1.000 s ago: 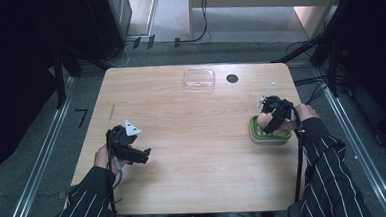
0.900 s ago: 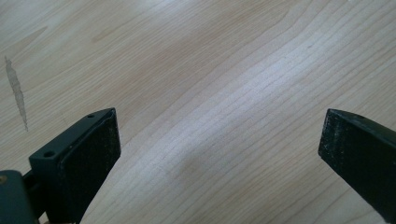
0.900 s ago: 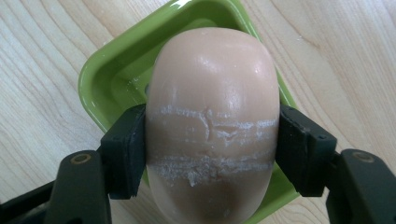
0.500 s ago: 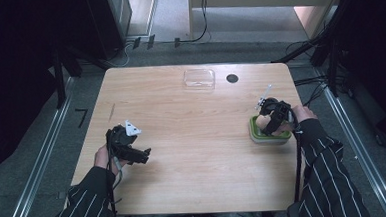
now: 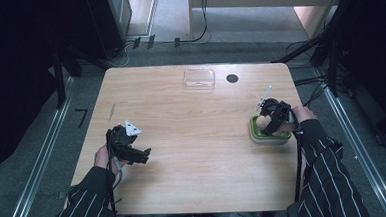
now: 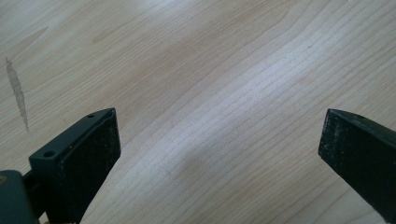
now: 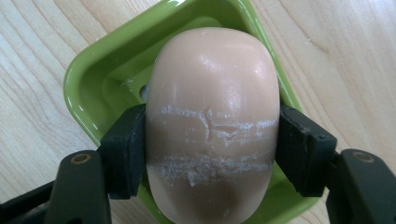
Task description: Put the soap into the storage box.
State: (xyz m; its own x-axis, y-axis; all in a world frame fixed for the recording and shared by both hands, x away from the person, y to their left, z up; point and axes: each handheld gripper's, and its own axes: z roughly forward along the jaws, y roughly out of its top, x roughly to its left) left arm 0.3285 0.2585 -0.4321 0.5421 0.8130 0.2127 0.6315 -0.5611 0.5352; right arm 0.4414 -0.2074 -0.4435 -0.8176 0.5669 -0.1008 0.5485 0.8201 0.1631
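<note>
Soap bar: clamped across its width by right gripper over green dish, near table's right edge. Risk: slick, rounded sides may squirt free. Left gripper: wide, empty.

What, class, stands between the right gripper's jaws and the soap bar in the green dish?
Nothing visible. The right gripper has its jaws pressed against both sides of the soap bar, which sits over the green dish. The left gripper is open above bare table.

One soap bar, one green dish, one clear lid, two grippers
</note>
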